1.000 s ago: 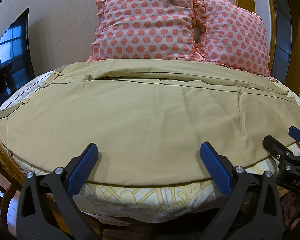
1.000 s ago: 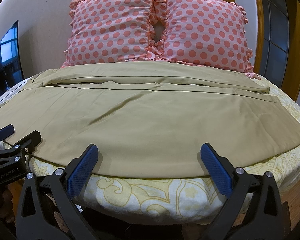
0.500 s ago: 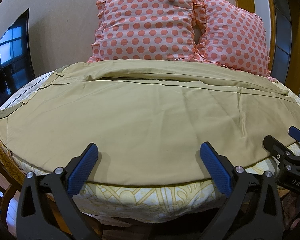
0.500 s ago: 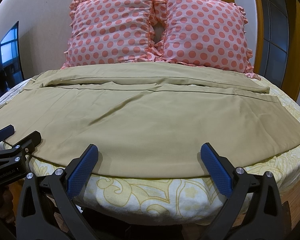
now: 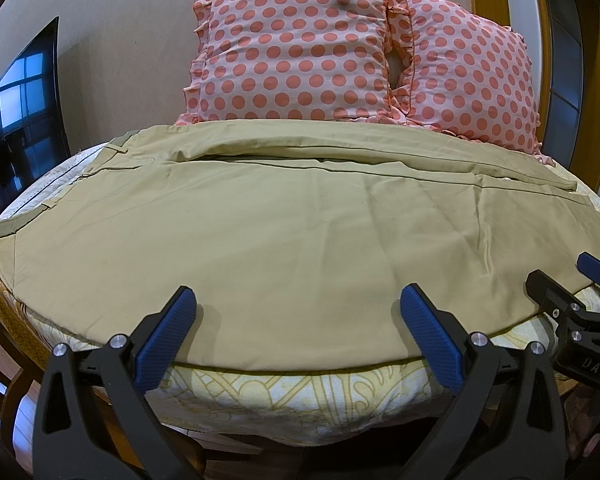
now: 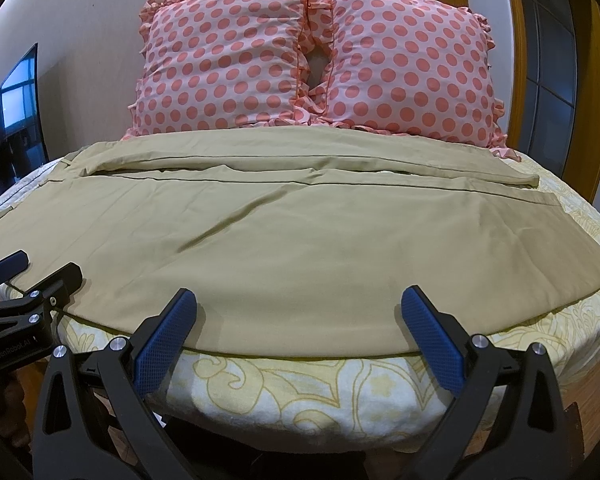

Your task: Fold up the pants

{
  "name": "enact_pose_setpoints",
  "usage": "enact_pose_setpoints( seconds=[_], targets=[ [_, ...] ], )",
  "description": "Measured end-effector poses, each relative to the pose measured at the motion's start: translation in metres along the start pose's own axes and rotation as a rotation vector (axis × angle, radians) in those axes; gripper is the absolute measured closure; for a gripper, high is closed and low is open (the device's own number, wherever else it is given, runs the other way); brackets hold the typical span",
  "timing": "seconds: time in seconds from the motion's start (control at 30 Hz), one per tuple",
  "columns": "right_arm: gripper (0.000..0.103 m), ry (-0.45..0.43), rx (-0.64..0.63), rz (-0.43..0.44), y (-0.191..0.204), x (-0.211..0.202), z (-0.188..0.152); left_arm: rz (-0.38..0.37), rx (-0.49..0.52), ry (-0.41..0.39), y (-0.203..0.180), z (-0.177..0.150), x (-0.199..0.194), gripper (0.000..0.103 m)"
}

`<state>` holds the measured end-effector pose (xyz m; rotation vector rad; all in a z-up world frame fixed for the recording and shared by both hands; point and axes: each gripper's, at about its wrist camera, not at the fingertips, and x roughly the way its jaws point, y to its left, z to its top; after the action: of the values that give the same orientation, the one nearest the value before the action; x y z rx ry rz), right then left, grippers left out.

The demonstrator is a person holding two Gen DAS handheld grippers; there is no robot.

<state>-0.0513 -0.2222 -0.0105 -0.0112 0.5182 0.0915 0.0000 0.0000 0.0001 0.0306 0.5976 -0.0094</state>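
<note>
The khaki pants [image 5: 284,248] lie spread flat across the bed [image 5: 300,396], filling the middle of both views, with the waistband toward the left edge of the frame and the leg hems toward the right. Their near edge runs just inside the bed's front rim, leaving a strip of yellow patterned sheet bare below it in the lower middle. Behind them, in the upper middle, two pink polka-dot pillows [image 6: 312,60] stand against the wall, touching the far leg.

The left gripper [image 5: 296,320] hovers at the near edge with its fingers spread wide, holding nothing; the right gripper [image 6: 298,320] does the same further right, fingers wide and empty. Each shows at the side of the other's view.

Nothing has shifted since the earlier frames: cloth and both grippers sit as before.

The fisheye rim cuts off the waistband end at the left, and a dark screen [image 5: 24,120] at the upper left is only partly seen.
</note>
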Motion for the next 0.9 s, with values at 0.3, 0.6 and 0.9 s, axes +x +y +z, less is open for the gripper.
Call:
enact_pose_setpoints(
  seconds=[0.3,0.6,0.9],
  targets=[
    [0.001,0.060,0.030,0.040,-0.049,0.025,0.058,-0.005,0.014,0.021,0.006,0.026,0.001,0.002],
    [0.001,0.155,0.210,-0.299,-0.177,0.167,0.196,0.047,-0.021,-0.093,0.011,0.096,0.018,0.002],
    [0.035,0.378,0.640,-0.462,-0.287,0.325,0.234,0.042,-0.026,-0.078,0.013,0.115,0.043,0.002]
  ],
)
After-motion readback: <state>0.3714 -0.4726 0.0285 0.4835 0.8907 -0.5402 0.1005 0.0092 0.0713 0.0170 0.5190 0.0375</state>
